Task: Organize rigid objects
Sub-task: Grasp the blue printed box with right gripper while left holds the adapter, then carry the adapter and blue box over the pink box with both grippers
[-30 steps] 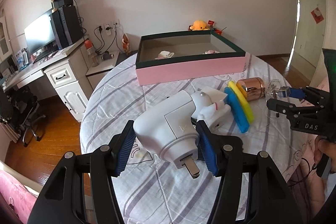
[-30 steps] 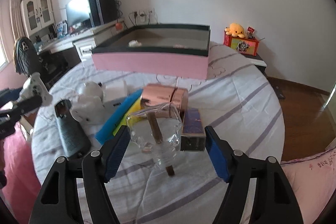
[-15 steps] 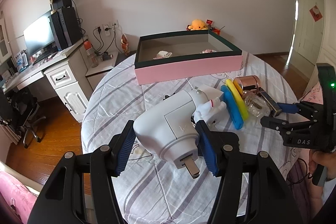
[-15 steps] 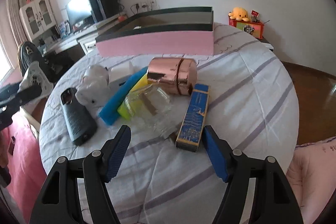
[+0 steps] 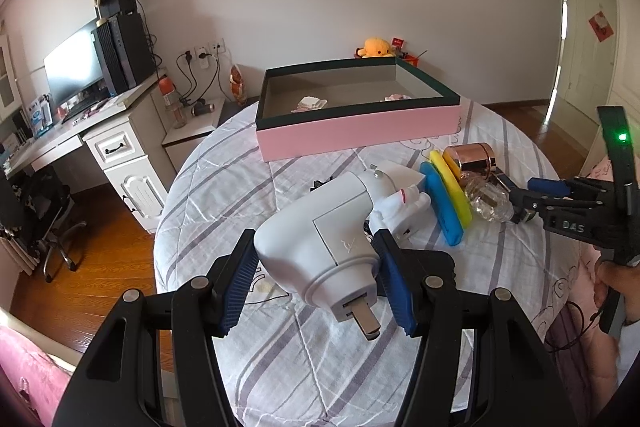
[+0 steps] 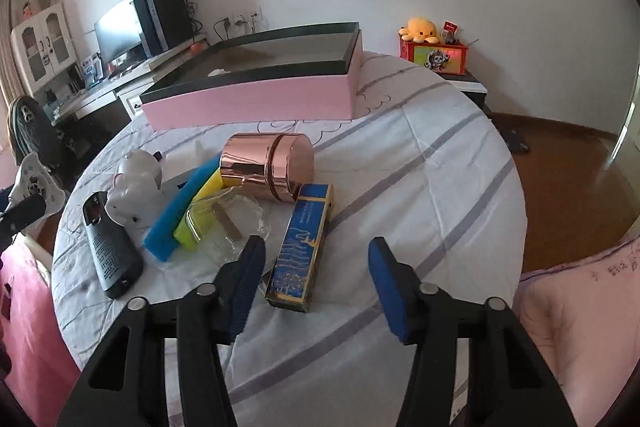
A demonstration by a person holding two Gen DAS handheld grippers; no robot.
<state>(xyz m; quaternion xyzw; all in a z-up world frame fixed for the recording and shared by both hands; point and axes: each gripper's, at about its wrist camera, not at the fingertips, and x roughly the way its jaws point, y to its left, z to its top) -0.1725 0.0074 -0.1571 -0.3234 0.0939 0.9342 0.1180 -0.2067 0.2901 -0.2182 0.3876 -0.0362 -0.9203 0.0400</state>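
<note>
My left gripper (image 5: 316, 279) is shut on a white handheld device (image 5: 320, 247), held above the round table. My right gripper (image 6: 316, 267) hangs low over a blue and gold carton (image 6: 302, 243). Its jaws are closing, with the carton's near end between them and the pads (image 6: 388, 283) clear of it. In the left wrist view the right gripper (image 5: 524, 193) reaches in from the right, beside a clear glass bottle (image 5: 490, 199). That bottle (image 6: 224, 223) lies on its side by the left pad. A pink box (image 6: 248, 103) with a dark rim stands at the back.
A rose-gold canister (image 6: 268, 163), blue foam bar (image 6: 176, 211), yellow foam bar (image 6: 208, 187), white toy (image 6: 136, 183) and black remote-like object (image 6: 110, 251) crowd the table's left half. The striped cloth (image 6: 420, 167) to the right is bare. A desk (image 5: 80, 135) stands beyond.
The glass bottle, earlier upright between the right jaws, now lies on the cloth. My right gripper has shifted right and down onto the blue carton with narrower jaws. The left gripper has not moved.
</note>
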